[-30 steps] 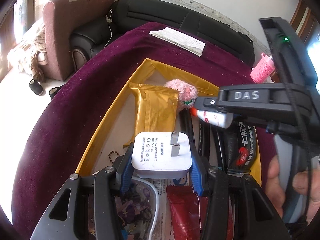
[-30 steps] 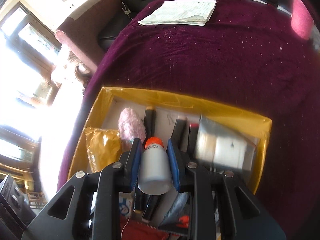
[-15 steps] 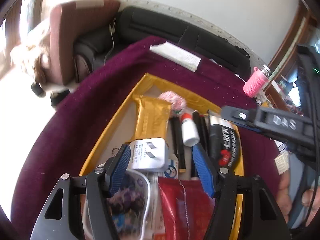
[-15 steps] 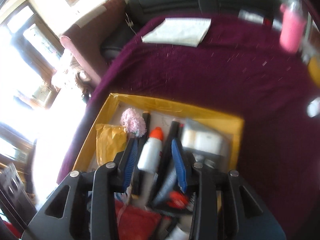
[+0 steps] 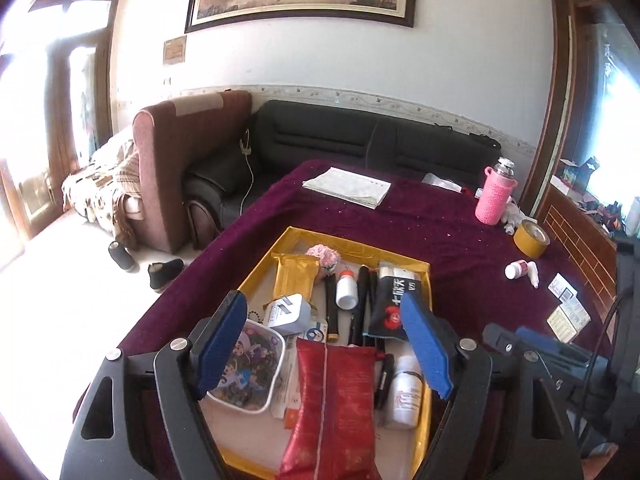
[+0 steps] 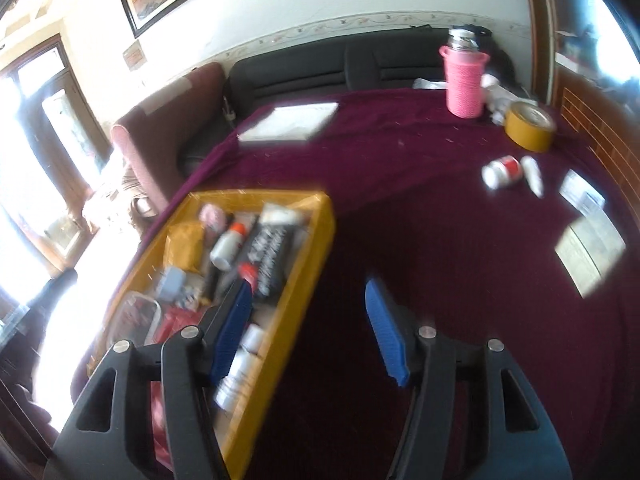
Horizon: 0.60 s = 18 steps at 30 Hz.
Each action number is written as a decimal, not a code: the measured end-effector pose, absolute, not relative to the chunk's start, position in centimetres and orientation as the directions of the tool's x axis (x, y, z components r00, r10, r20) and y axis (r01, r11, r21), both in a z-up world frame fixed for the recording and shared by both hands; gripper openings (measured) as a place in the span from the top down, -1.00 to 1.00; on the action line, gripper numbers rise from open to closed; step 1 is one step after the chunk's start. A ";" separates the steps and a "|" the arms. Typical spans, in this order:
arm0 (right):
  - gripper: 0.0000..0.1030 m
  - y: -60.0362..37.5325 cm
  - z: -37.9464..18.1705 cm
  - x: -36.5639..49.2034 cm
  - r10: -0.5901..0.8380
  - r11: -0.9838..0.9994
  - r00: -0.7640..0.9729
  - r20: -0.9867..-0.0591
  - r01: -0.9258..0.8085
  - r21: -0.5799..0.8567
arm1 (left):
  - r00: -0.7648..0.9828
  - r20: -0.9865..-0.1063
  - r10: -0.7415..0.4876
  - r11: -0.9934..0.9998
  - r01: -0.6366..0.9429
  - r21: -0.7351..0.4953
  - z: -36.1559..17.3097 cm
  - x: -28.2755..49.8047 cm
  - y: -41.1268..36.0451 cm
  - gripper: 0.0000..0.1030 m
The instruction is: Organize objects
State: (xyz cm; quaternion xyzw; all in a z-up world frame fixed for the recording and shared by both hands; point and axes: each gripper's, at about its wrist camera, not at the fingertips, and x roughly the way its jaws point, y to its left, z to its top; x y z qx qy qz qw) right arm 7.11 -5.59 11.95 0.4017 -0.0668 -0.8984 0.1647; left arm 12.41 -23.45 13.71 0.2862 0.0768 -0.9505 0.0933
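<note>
Lying lengthwise in yellow tray (image 5: 425,270), cap far — white bottle (image 5: 346,290); both hand-held grippers just opening, empty.

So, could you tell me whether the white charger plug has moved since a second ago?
Yes. The white charger plug was clamped in the left claw; its jaws have just been opening, and it now lies in the yellow tray beside the gold packet.

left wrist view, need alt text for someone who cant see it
An open left gripper, holding nothing, hovers over a yellow tray packed with small items: a white charger plug, a white bottle with an orange cap, a gold packet and a red pouch. The tray sits on a purple tablecloth, where a pink flask and a tape roll stand farther back.
</note>
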 end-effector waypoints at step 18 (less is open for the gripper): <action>-0.13 2.4 9.8 9.2 -0.349 -0.929 -0.643 -0.682 0.140 0.344 | -0.800 -0.591 -0.100 -0.995 0.087 0.051 14.0 12.2 -13.8 -0.44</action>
